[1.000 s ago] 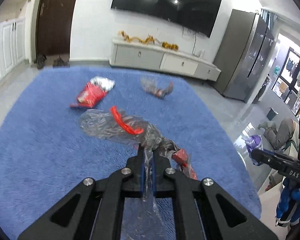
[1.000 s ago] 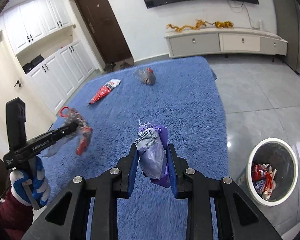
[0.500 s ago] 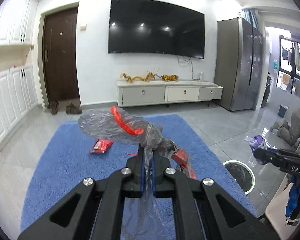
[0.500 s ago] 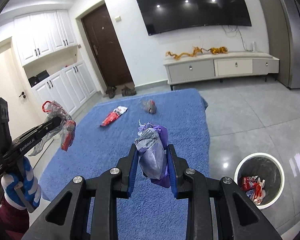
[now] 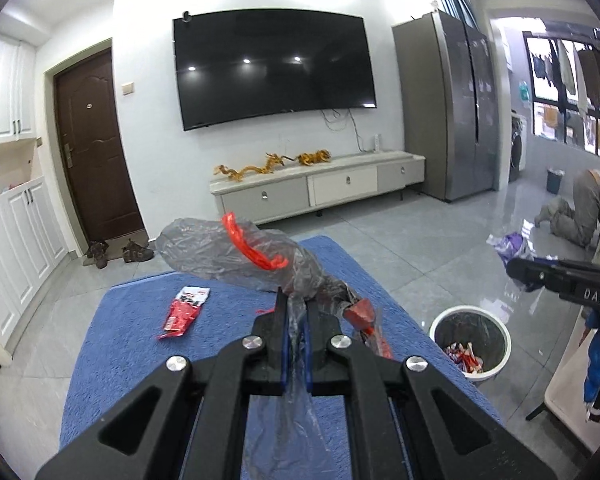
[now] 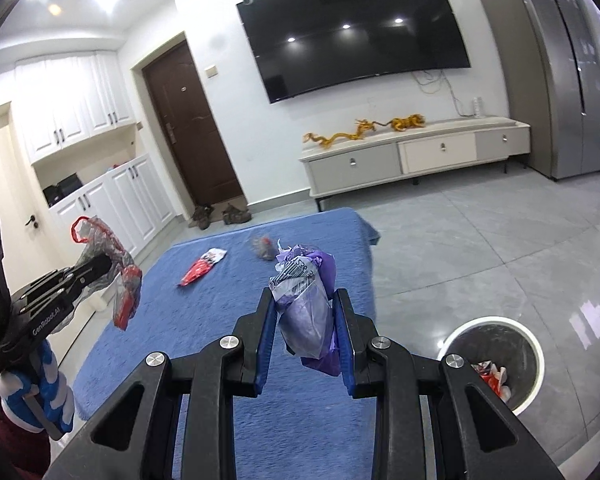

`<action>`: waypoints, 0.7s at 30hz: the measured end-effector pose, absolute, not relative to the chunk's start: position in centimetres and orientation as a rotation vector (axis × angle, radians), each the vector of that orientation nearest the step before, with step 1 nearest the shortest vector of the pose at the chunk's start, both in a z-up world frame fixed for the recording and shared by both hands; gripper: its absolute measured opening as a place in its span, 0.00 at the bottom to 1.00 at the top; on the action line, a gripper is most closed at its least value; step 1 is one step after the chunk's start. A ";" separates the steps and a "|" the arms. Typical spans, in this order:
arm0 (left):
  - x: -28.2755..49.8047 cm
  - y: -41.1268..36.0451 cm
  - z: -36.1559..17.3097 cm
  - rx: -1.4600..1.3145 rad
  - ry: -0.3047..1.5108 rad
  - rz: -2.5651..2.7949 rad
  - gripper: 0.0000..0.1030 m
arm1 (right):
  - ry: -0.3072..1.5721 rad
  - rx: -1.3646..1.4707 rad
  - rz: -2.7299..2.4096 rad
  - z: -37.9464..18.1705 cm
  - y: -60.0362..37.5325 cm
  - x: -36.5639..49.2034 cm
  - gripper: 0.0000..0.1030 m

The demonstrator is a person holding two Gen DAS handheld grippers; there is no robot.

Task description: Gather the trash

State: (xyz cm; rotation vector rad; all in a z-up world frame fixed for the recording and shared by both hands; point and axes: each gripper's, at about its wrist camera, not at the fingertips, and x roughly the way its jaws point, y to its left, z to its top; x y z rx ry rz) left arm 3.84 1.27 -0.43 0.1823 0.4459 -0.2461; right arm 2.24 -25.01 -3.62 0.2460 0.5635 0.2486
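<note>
Both bagged loads [image 5: 240,254] higher, bin [image 6: 496,364] nearer.

Your left matte-black two-finger gripper [image 5: 295,312] has blue pads and round silver screws; white "GenRobot.AI" lettering on its side. Your right matte-black gripper [image 6: 305,312]: same build, blue pads [image 6: 265,344], white "DAS" marking. You wear blue-and-white striped gloves [image 6: 40,388], maroon sleeve.
</note>
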 end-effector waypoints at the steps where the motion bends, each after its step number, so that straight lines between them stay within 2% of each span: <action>1: 4.2 0.6 -0.6 0.191 0.454 -0.252 0.05 | 0.565 0.252 0.240 -3.7 -25.4 2.5 0.27; 9: 6.8 -5.2 -2.6 0.272 0.524 -0.328 0.05 | 0.599 0.338 0.178 -6.9 -30.1 4.4 0.27; 21: 12.2 -17.6 -7.8 0.368 0.729 -0.539 0.05 | 0.703 0.543 0.042 -16.5 -38.7 7.1 0.27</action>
